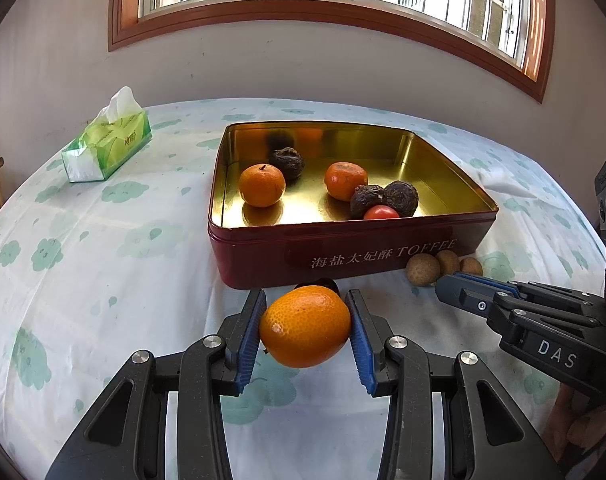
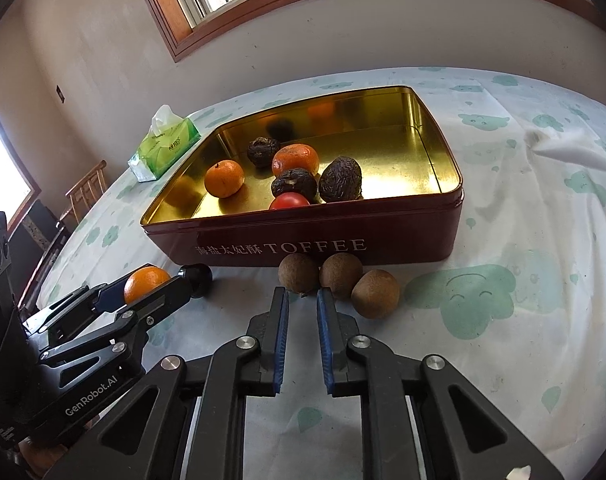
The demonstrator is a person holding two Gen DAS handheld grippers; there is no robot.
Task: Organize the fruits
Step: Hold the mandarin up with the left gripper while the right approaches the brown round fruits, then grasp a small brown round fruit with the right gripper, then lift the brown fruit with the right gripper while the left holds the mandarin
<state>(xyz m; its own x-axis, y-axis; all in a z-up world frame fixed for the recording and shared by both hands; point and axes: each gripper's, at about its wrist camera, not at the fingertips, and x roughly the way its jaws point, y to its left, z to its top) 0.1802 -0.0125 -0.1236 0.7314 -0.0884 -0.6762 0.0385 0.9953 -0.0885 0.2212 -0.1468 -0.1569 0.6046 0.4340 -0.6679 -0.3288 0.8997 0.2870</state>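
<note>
Left gripper (image 1: 305, 326): nearest the left wrist view; its blue ribbed pads clamp a mandarin from either side, above the cloth.
Held mandarin (image 1: 305, 326): bright orange, dimpled glossy peel, slightly flattened round; its wider axis runs across between the pads, just in front of the tin's near wall.
Right gripper (image 2: 303, 304): clenched with nothing between the pads; only a narrow slit shows between the blue ribbed faces, tips pointing toward the brown fruits.
Brown fruits (image 2: 341, 275): three small, round, matt, rough-skinned balls in a row on the cloth, touching or nearly touching one another, just beside the tin's front wall.
Table (image 1: 103, 248): covered with a thin, creased white cloth printed with pale green cloud-like faces.
Tin (image 2: 403, 236): dark red metal box with rounded corners, shiny gold inside, white lettering "TOFFEE" on the near wall; lidless.
Inside the tin: two orange mandarins (image 1: 262, 185), one with its stem up; three dark, wrinkled, shrivelled fruits (image 1: 401, 197); one smooth red tomato (image 2: 289, 201) against the near wall.
Tissue pack (image 1: 109, 146): soft green plastic pack, white tissue standing out of the top, far left of the tin.
Wall: white, with a brown wooden window frame.
</note>
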